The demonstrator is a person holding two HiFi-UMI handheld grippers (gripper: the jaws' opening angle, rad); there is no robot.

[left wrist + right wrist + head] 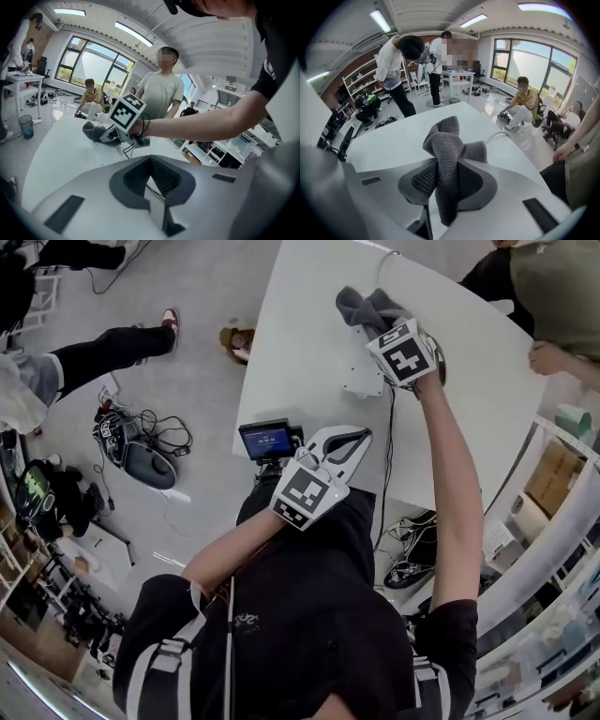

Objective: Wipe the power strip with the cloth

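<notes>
My right gripper is shut on a bunched grey cloth out over the white table. In the right gripper view the cloth stands up between both pads and hangs below them. The white power strip lies just under that gripper, and its cable runs back to the table's near edge. In the left gripper view the cloth rests on the table with the right gripper on it. My left gripper hangs at the near edge, jaws together with nothing between them.
A small screen sits at the table's near edge beside my left gripper. One person stands at the far right of the table, another's legs stretch across the floor at left. Gear and cables lie on the floor; shelves stand at right.
</notes>
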